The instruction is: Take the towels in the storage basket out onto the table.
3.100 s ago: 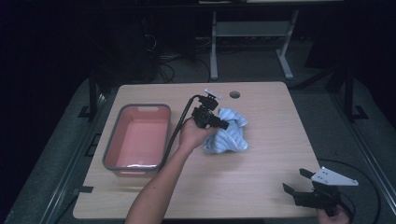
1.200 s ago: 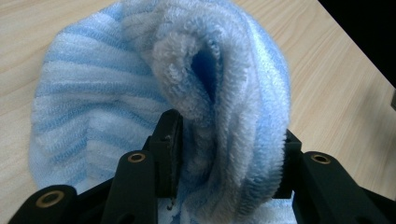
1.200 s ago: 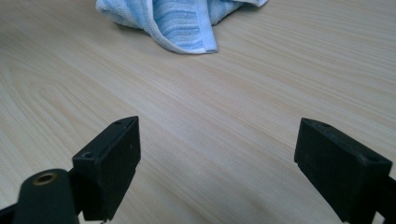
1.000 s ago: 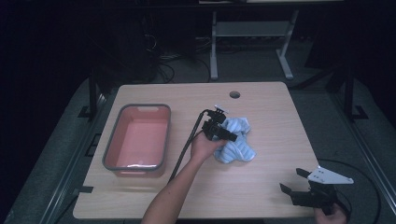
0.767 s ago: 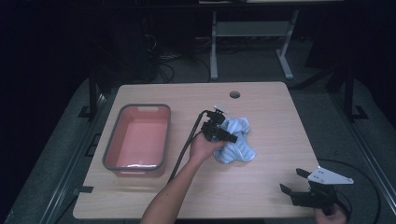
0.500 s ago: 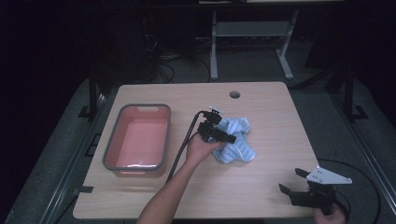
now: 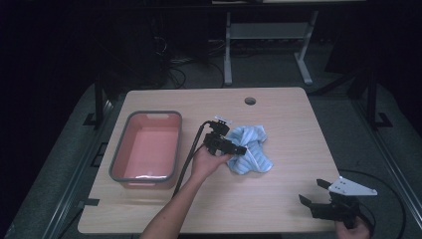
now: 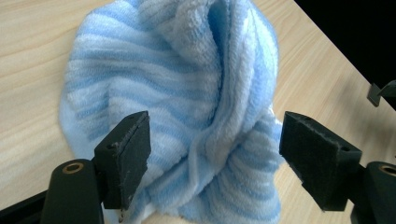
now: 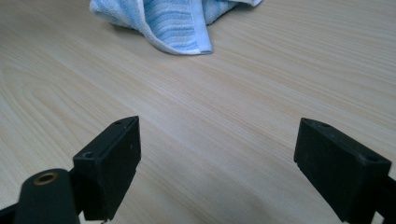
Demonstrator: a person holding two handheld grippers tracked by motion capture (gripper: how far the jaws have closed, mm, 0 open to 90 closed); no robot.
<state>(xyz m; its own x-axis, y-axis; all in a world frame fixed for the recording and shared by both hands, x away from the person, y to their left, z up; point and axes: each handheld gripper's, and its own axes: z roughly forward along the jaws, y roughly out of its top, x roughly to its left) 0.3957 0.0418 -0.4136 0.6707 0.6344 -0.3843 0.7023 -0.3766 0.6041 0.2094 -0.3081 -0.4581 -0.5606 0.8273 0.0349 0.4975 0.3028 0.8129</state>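
A crumpled blue striped towel (image 7: 250,154) lies at the middle of the worktop (image 7: 288,124). The left tool (image 8: 212,163) sits against the towel's left edge, jaws spread wide around its bunched folds. The right tool (image 7: 318,196), lower right of the high view, is also open over bare wood. A pink tub (image 7: 147,149) stands at left.

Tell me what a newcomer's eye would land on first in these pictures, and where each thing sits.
First the crumpled blue striped towel near the middle of the wooden table, with the left gripper open, its jaws on either side of the bunched cloth. Next the pink tub with a grey rim at the table's left. The right gripper waits open at the near right corner.
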